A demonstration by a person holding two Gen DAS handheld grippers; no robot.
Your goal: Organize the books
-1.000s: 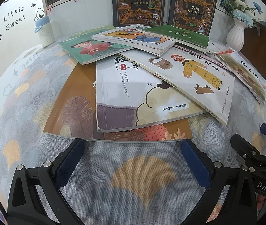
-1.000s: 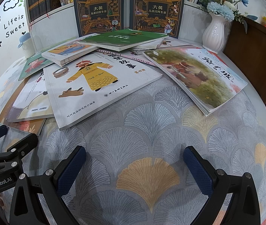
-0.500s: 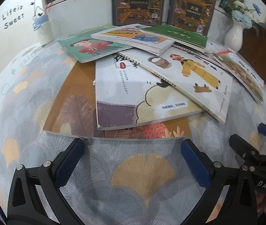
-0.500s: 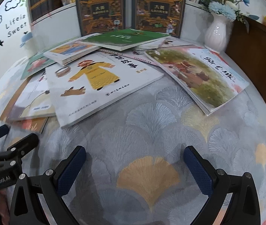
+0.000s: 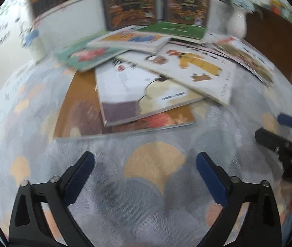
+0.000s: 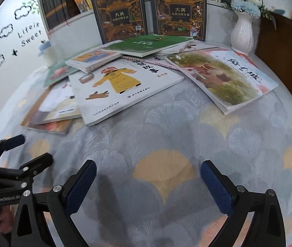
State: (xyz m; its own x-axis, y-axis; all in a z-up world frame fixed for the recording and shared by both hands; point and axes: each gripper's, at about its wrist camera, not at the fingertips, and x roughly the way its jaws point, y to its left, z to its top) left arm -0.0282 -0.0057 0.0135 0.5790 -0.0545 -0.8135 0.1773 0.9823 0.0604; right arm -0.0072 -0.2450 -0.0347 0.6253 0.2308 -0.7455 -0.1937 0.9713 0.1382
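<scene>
Across the desk, under its leaf-patterned cloth, the books lay fanned out and overlapping, none yet squared into a pile. The left tongs stood wide but were closing, with nothing between the pads, only bare cloth. The right tongs stood wide open and empty too, well short of any cover. By my reading the sorting had not begun: both tools were lining up for a first pick.

Nearest the left tongs was the brown leaf-cover book, lowest of the heap, with the white book with a cream shape on it. The next move likely called for sliding a pad under a free edge of an upper book, since the lower ones were pinned.

Only the right wrist view showed sharply the yellow-robed figure book, the landscape-cover book, the green book, the two dark upright volumes and the white vase. The left view was blurred, yet showed the brown cover's near edge in full.
</scene>
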